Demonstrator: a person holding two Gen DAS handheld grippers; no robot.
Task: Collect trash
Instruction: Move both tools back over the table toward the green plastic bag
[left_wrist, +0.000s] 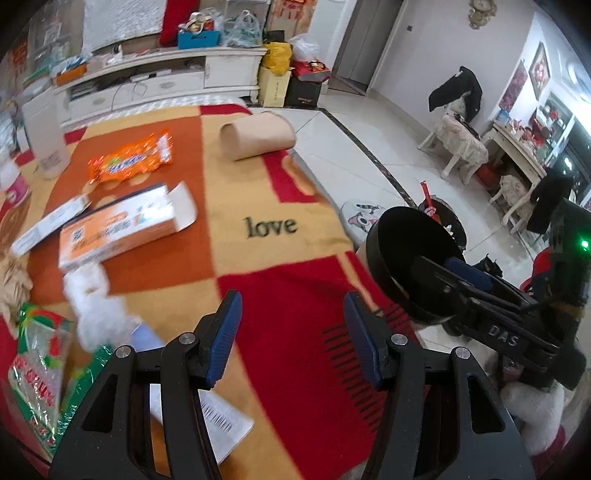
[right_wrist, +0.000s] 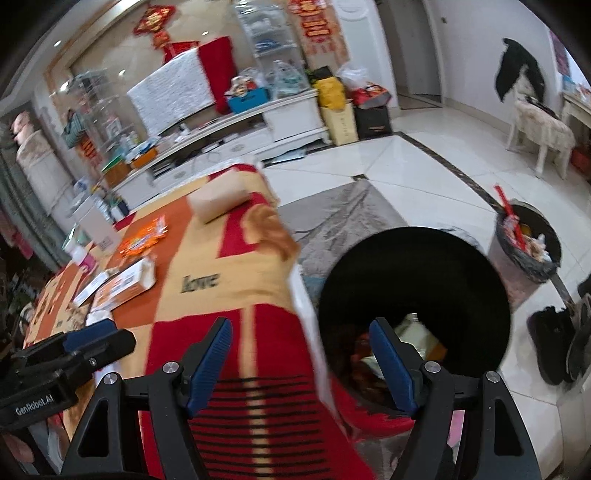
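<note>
While over the blanket (left_wrist: 236, 192), left tongs (left_wrist: 291, 299): partly open, holding nothing.
Right tongs (right_wrist: 299, 325): wider apart, empty, one finger over the black bin (right_wrist: 413, 266).
Bins: two; the second bin (right_wrist: 517, 266) stood on the floor.
Trash on blanket: one orange wrapper (left_wrist: 131, 160), two boxes (left_wrist: 118, 229), one cardboard roll (left_wrist: 258, 134), one tissue wad (left_wrist: 92, 295), one green bag (left_wrist: 37, 369).

Left gripper (left_wrist: 291, 336) jaws apart, empty; right gripper (right_wrist: 301, 363) gaping.
</note>
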